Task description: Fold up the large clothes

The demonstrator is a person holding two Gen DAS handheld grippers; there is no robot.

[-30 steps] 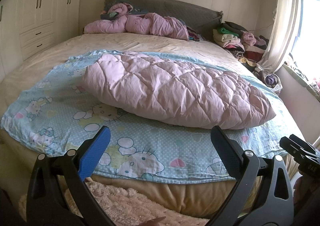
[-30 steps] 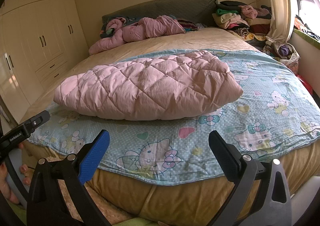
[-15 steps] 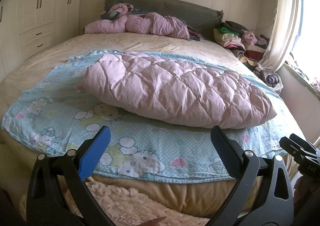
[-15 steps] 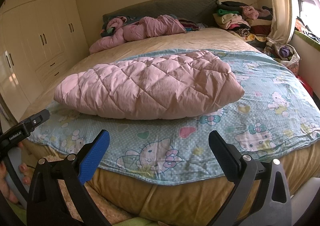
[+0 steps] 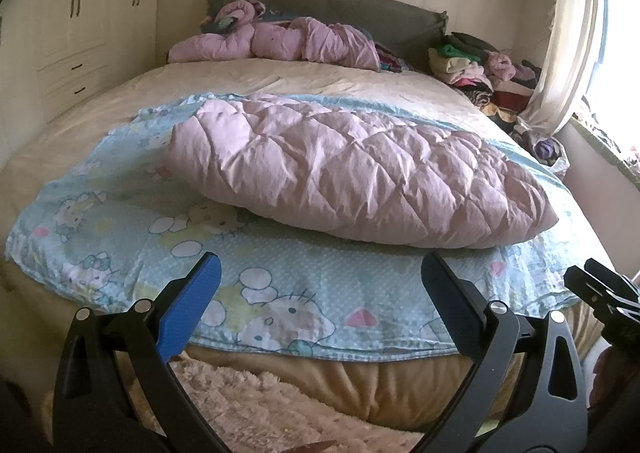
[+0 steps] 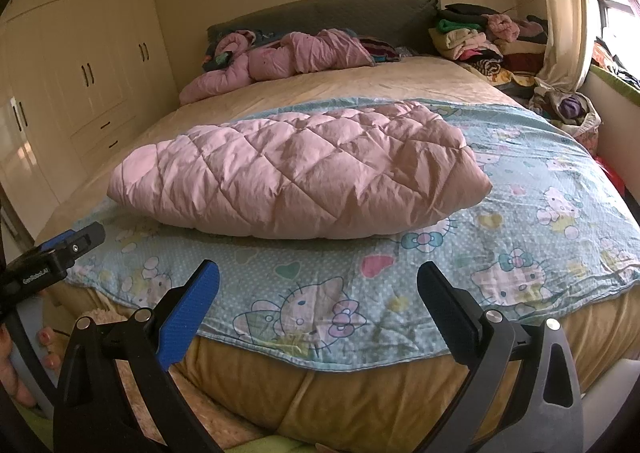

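The left tool is hovering at the foot of the bed with its jaws spread wide and nothing between them. The right tool is hovering the same way, jaws wide and empty, off to the right of the left one; its tip is showing at the right edge of the left wrist view, and the left tool's tip is showing at the left edge of the right wrist view.

Straight ahead of both tools, a folded pink quilted garment is lying across a light blue cartoon-print sheet, well apart from the fingertips. The sheet's near hem is draping over the bed edge just beyond the left tool.

Farther ahead, a crumpled pink jacket is resting by the grey headboard. To the right of it, a pile of clothes is sitting beside the curtain. A wardrobe is standing off to the left. A fluffy rug is lying below the left tool.
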